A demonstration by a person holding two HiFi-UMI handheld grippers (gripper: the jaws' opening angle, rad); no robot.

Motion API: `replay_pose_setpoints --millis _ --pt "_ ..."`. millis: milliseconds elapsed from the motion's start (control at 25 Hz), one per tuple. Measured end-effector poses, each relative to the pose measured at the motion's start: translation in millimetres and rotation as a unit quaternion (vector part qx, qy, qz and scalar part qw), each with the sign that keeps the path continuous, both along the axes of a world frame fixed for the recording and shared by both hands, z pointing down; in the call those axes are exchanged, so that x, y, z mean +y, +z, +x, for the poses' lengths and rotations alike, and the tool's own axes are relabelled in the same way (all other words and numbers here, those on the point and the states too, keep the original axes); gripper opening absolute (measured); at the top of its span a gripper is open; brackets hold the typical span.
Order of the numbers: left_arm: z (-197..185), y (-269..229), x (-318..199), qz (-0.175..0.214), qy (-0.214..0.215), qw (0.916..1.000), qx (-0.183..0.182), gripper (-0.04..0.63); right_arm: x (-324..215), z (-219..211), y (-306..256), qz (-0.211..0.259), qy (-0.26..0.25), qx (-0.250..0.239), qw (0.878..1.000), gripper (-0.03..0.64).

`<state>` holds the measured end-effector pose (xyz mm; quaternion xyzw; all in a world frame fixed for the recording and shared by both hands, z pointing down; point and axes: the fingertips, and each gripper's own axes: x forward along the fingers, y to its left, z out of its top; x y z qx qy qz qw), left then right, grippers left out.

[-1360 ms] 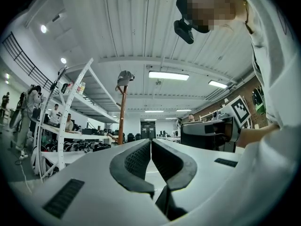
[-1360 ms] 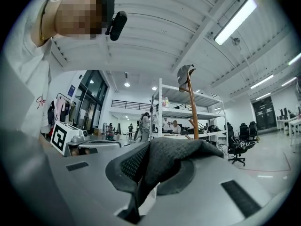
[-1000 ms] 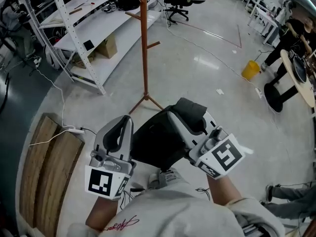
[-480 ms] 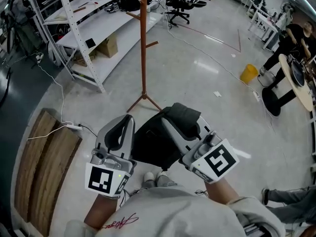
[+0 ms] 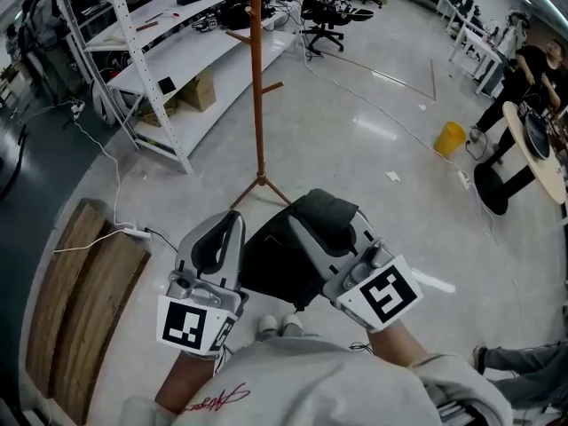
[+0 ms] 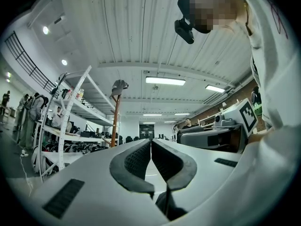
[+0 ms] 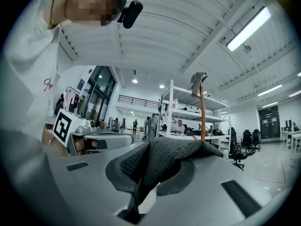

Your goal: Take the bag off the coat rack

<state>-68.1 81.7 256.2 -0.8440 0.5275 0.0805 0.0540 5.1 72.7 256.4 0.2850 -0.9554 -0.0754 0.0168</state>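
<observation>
The left gripper [image 5: 226, 224] sits at the left of the head view. In its own view [image 6: 150, 142] the fingers are pressed together, with only a sliver of light between the ribbed pads. No cloth shows clamped there, so it looks empty.

Beyond it, well apart from both grippers, the coat rack [image 5: 258, 87] stands on the floor [image 5: 373, 176], and the pegs that show are bare.

The bag [image 5: 275, 260] is off the rack. It is black cloth and hangs in front of the person between the two grippers, clear of the floor.

Just to its right, the right gripper [image 5: 297, 229] has hold of it. In that gripper's view [image 7: 150, 149] the fingers are closed almost fully on a fold of the dark woven fabric [image 7: 178, 159], which bunches up and drapes over the pads.

From the way it folds and sags, the bag looks soft and limp, with no stiff frame. It is probably light enough for one gripper and unlikely to be fragile. Woven cloth against ribbed pads should not slip easily, but a thin pinch of loose fabric could creep out if the bag swings. The safest hold would be a doubled layer near the top edge or a strap, since the body hangs straight below that. The free left fingers could take the near side of the body to steady it.
</observation>
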Motion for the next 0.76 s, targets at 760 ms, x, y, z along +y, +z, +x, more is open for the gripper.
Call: replay_pose_setpoints --millis 760 --pt "2.5 2.5 1.1 0.0 -0.002 1.0 0.001 0.018 -2.2 3.3 6.5 -0.008 -0.005 -0.001 1.0 0.037"
